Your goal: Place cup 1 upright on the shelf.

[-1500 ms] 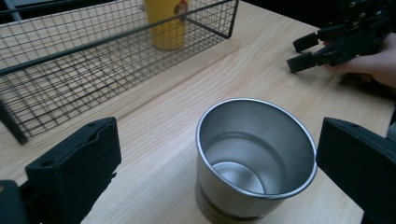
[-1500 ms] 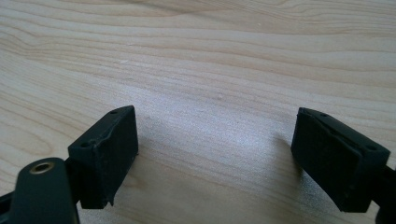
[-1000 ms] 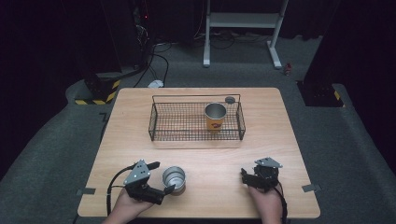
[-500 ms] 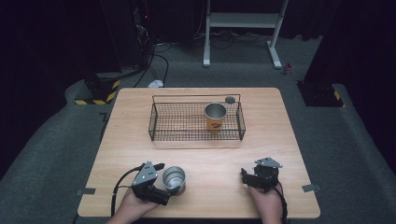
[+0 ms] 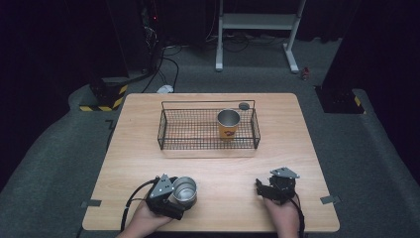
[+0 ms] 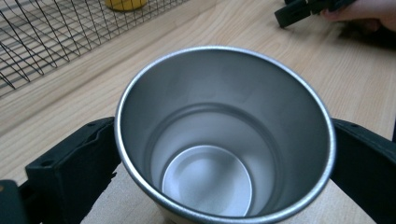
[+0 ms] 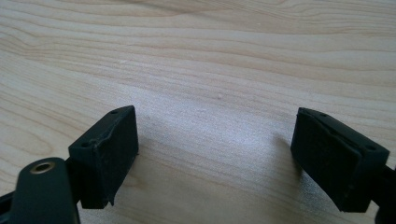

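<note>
A plain steel cup (image 5: pixel 184 190) is at the table's front left, its mouth facing up. My left gripper (image 5: pixel 179 197) is shut on it, one black jaw pressed against each side of the cup (image 6: pixel 224 140). I cannot tell whether its base rests on the wood. My right gripper (image 5: pixel 261 189) lies low at the front right, open, with bare wood between its jaws (image 7: pixel 215 149). A second steel cup with a yellow band (image 5: pixel 228 124) stands upright in the right part of a black wire basket (image 5: pixel 208 145).
The basket sits at the middle of the wooden table (image 5: pixel 307 148). A small dark disc (image 5: pixel 243 105) lies just behind the basket. From the left gripper view, the basket mesh (image 6: pixel 46 42) is up left and the right gripper (image 6: pixel 303 9) is far right.
My left gripper slid right toward the steel cup and its jaws came in around it. The right gripper and the basket stayed put.
</note>
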